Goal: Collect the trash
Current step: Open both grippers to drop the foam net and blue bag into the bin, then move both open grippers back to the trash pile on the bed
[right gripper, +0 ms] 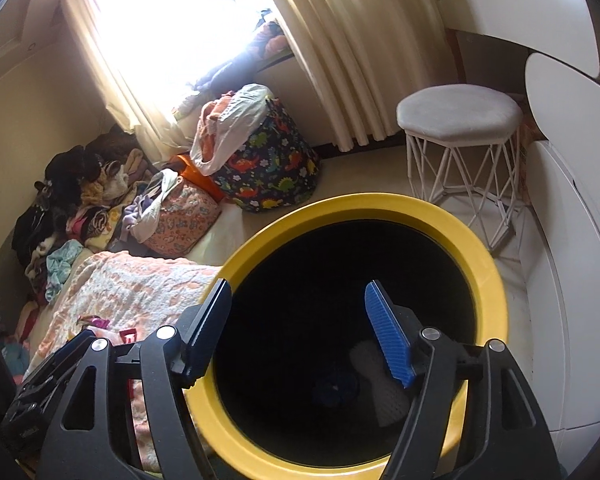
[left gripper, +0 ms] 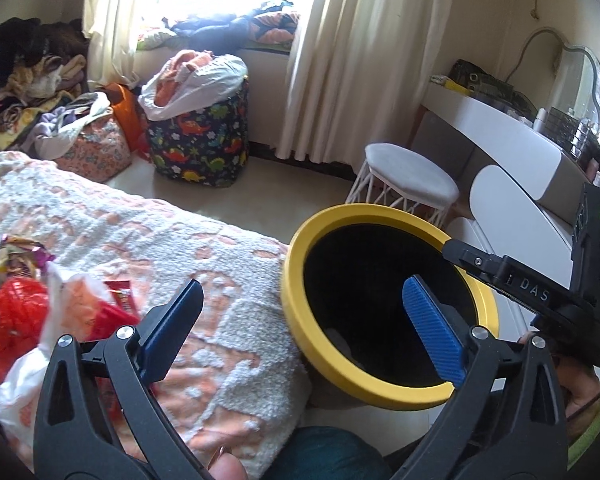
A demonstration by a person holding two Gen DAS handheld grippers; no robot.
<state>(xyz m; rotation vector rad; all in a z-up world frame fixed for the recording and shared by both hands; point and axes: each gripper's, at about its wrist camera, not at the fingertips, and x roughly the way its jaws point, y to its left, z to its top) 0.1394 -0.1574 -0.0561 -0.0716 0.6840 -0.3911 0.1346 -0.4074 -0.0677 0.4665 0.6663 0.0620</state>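
Observation:
A round bin with a yellow rim (left gripper: 296,300) and dark inside stands beside the bed; it also fills the right wrist view (right gripper: 496,280). A few pale and dark items lie at its bottom (right gripper: 380,376). Red and white plastic bags and wrappers (left gripper: 24,320) lie on the bed at the left. My left gripper (left gripper: 304,316) is open and empty, between the trash pile and the bin. My right gripper (right gripper: 300,320) is open and empty, right above the bin's mouth; it shows in the left wrist view (left gripper: 540,292) over the bin's far rim.
The bed has a white and peach blanket (left gripper: 140,232). A white wire stool (right gripper: 460,120), a white vanity (left gripper: 512,148), a dinosaur-print hamper (left gripper: 200,140) and piles of clothes (right gripper: 80,200) stand around the floor by the curtained window.

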